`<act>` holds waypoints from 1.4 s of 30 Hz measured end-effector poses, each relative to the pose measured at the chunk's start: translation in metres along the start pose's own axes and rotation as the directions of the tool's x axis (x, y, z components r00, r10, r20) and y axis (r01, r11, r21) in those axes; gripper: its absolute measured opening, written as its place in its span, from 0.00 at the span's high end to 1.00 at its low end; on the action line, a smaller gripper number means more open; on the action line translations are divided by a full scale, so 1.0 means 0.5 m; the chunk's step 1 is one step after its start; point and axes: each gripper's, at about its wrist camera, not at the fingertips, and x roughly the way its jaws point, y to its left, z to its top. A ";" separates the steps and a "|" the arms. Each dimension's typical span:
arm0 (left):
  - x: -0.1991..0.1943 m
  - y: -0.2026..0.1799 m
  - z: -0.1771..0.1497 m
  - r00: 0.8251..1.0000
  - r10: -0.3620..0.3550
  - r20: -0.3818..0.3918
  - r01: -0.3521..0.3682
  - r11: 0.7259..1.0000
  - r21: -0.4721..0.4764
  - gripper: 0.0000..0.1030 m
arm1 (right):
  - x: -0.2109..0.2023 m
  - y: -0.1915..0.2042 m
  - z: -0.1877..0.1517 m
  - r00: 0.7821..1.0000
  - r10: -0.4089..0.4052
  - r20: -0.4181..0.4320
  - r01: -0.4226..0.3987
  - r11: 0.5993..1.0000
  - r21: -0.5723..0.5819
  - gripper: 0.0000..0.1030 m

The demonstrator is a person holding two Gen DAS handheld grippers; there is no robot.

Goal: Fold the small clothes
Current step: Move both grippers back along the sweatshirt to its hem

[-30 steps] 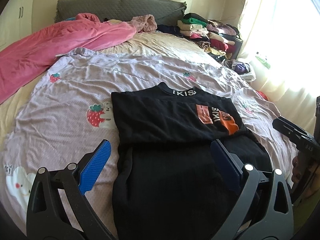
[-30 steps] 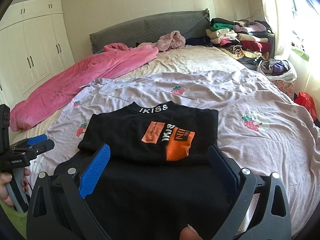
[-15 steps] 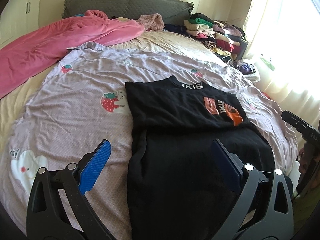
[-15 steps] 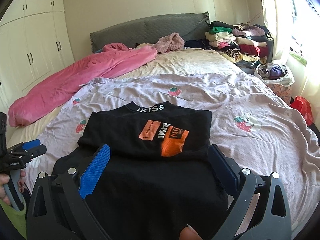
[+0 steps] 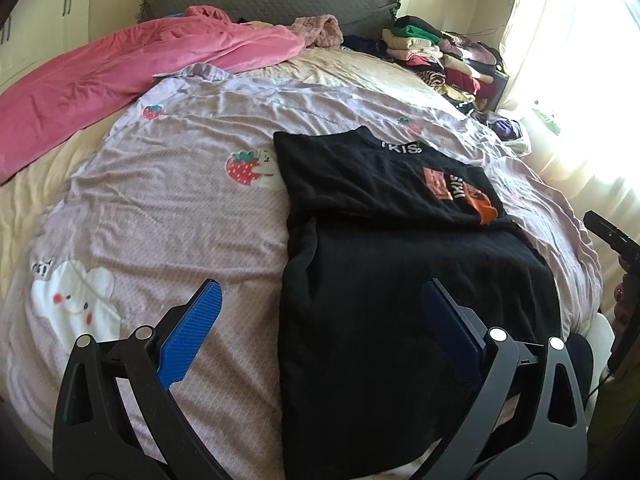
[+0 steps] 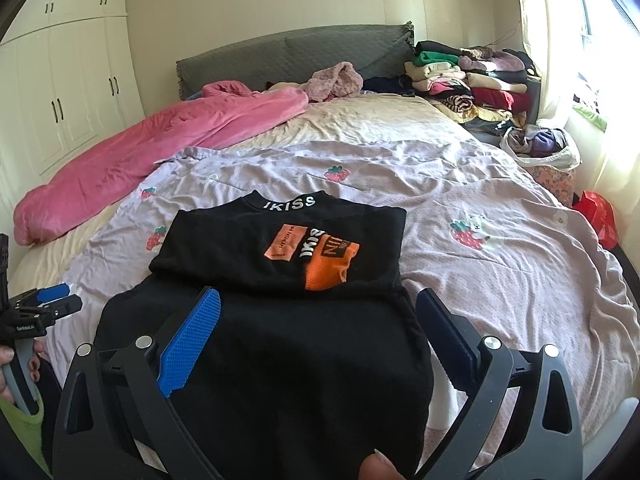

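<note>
At the far left of the right wrist view, my left gripper [image 6: 48, 300] shows as a small black tool with blue pads, held in my hand [image 6: 16, 364] at the lower left edge; from there I cannot tell its gap. In the left wrist view its jaws stand wide apart and hold nothing, the left blue pad [image 5: 192, 336] over the lilac strawberry-print sheet [image 5: 160, 220] and the other pad over the garment. A pink blanket [image 6: 160, 152] lies across the upper left of the frame, with white wardrobe doors [image 6: 60, 92] behind it. The black shirt [image 6: 280, 300] lies flat at the centre of the frame on the sheet. Its upper part, bearing the orange print [image 6: 316, 252] and the lettered collar, is folded over the lower part. My right gripper [image 6: 316, 332] fills the lower centre, its jaws spread wide and empty above the near half of the shirt. A fingertip [image 6: 376, 468] shows at the bottom edge. A stack of folded clothes [image 6: 468, 76] sits at the upper right, beside the grey headboard [image 6: 288, 52]. In the left wrist view, my right gripper appears only as a dark tip at the right edge.
</note>
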 end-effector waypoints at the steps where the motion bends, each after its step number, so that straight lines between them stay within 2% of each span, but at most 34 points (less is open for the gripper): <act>1: -0.001 0.003 -0.004 1.000 0.005 -0.003 -0.005 1.000 -0.003 0.09 | -0.001 -0.001 -0.002 1.000 -0.002 -0.001 0.002 1.000 0.001 0.05; 18: 0.007 0.017 -0.081 0.995 0.053 -0.080 -0.053 0.999 -0.002 0.09 | -0.014 -0.033 -0.060 0.998 -0.027 -0.056 0.028 1.000 0.006 0.05; 42: 0.030 0.004 -0.116 0.986 0.076 -0.146 -0.073 0.997 0.027 0.09 | -0.002 -0.069 -0.147 0.985 -0.040 -0.168 0.042 0.999 0.009 0.05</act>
